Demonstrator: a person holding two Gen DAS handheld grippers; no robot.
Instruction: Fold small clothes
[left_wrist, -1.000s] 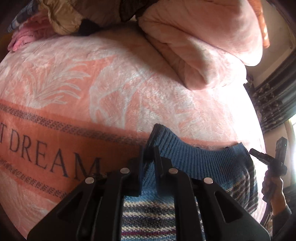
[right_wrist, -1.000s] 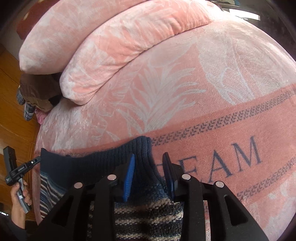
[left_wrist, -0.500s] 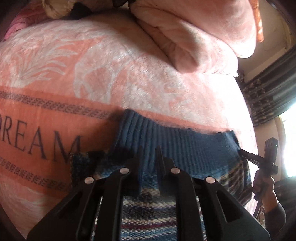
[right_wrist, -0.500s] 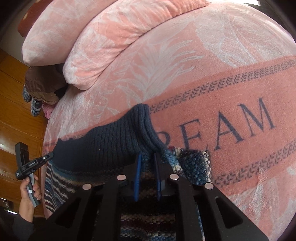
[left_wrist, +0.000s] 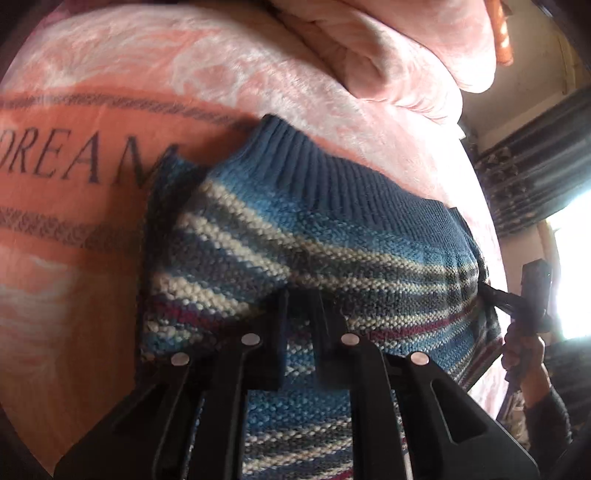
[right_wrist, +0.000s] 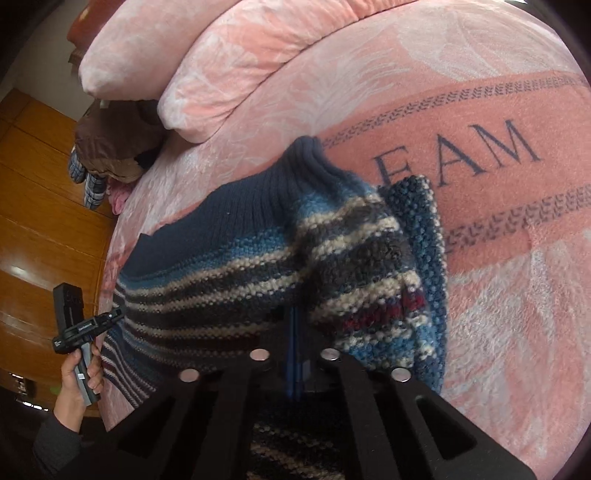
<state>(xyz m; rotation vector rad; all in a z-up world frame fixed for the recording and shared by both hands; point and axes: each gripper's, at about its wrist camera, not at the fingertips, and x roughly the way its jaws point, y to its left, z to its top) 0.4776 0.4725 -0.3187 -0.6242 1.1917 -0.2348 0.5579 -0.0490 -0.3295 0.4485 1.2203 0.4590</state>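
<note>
Between each claw's pinched fingers, left claw (left_wrist: 300, 295) and right claw (right_wrist: 295, 314), striped sweater (left_wrist: 314, 236) fabric.

We see left wrist view from behind left gripper (left_wrist: 299, 306), close over striped sweater (left_wrist: 314, 236), facing bed's far pillows (left_wrist: 406, 55) at 12 o'clock. Right gripper (left_wrist: 495, 295) enters it at 3 o'clock. Right wrist view sits equally close behind right gripper (right_wrist: 295, 321), same sweater (right_wrist: 240, 266) filling foreground, left gripper (right_wrist: 110, 317) at 9 o'clock. We find both views sharing sweater, lettered pink blanket (left_wrist: 74, 166) (right_wrist: 498, 110), pillows (right_wrist: 221, 55).
</note>
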